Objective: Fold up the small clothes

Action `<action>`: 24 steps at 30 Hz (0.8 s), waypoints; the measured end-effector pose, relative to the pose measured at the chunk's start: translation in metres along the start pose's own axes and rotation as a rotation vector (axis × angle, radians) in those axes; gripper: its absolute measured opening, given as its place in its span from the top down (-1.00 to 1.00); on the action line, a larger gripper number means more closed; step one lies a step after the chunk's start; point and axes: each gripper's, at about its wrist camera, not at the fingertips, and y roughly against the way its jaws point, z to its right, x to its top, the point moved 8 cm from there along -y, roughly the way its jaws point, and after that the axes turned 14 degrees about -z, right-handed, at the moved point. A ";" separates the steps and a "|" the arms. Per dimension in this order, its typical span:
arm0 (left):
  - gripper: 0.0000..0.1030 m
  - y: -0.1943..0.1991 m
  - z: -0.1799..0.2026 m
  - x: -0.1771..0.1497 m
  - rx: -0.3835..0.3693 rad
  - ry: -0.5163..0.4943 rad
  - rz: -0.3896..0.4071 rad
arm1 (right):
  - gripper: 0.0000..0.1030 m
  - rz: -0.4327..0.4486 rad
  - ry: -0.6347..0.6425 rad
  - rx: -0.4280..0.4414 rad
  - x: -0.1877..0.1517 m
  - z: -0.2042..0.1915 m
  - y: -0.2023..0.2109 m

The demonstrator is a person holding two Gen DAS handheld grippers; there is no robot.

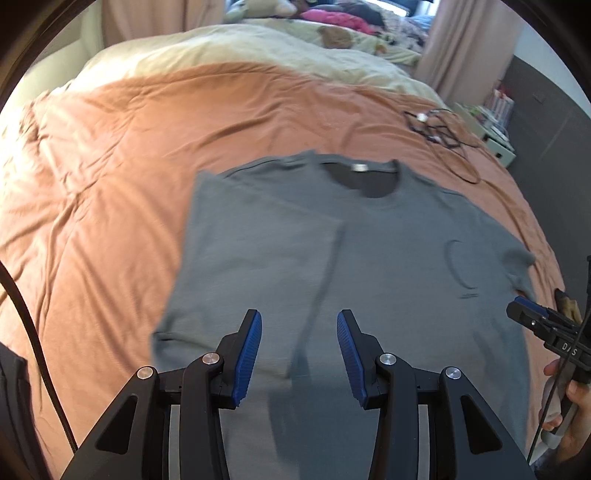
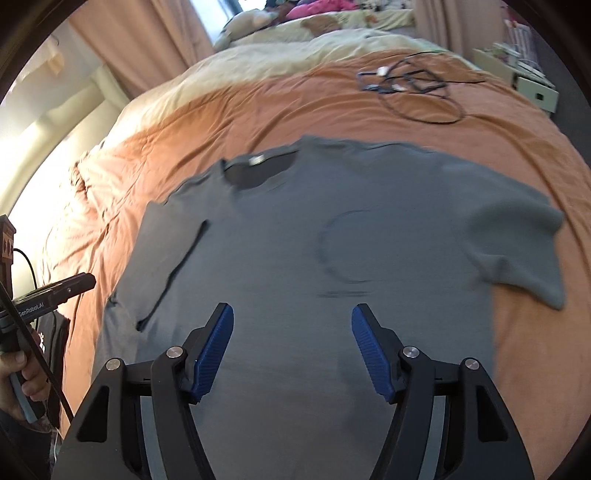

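Note:
A grey T-shirt (image 1: 388,266) lies flat on the orange bedspread (image 1: 110,184), collar far, with its left side folded inward over the body. My left gripper (image 1: 299,321) hovers open above the shirt's lower part, nothing between its blue pads. In the right wrist view the same T-shirt (image 2: 295,240) shows its right sleeve spread out to the side. My right gripper (image 2: 291,314) stands open over the hem area, empty. The right gripper also shows at the left wrist view's right edge, held in a hand (image 1: 576,402).
A tangle of black cables (image 2: 413,85) lies on the bedspread beyond the collar. A cream duvet (image 1: 236,51) and pink clothing (image 1: 332,16) fill the far end of the bed. A small white cabinet (image 2: 535,88) stands at the right of the bed.

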 end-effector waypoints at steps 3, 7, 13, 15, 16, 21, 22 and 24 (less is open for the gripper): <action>0.13 0.002 0.035 0.004 -0.005 -0.041 0.009 | -0.26 0.016 -0.035 0.000 -0.010 0.024 0.015; 0.13 -0.004 0.075 0.010 -0.010 -0.089 0.006 | -0.26 0.036 -0.073 0.000 -0.016 0.055 0.029; 0.13 -0.024 0.137 0.020 -0.040 -0.173 0.008 | -0.26 0.063 -0.130 -0.033 -0.024 0.107 0.048; 0.13 -0.034 0.156 0.026 -0.054 -0.196 0.009 | -0.26 0.067 -0.154 -0.038 -0.026 0.124 0.050; 0.13 -0.039 0.166 0.028 -0.061 -0.206 0.010 | -0.20 0.068 -0.163 -0.038 -0.027 0.130 0.050; 0.13 -0.068 0.206 0.038 -0.095 -0.253 0.004 | 0.00 0.054 -0.206 -0.048 -0.024 0.169 0.047; 0.13 -0.074 0.214 0.040 -0.102 -0.265 0.001 | 0.01 0.054 -0.215 -0.051 -0.022 0.176 0.046; 0.13 -0.086 0.227 0.045 -0.115 -0.279 -0.004 | 0.02 0.057 -0.240 -0.057 -0.017 0.192 0.042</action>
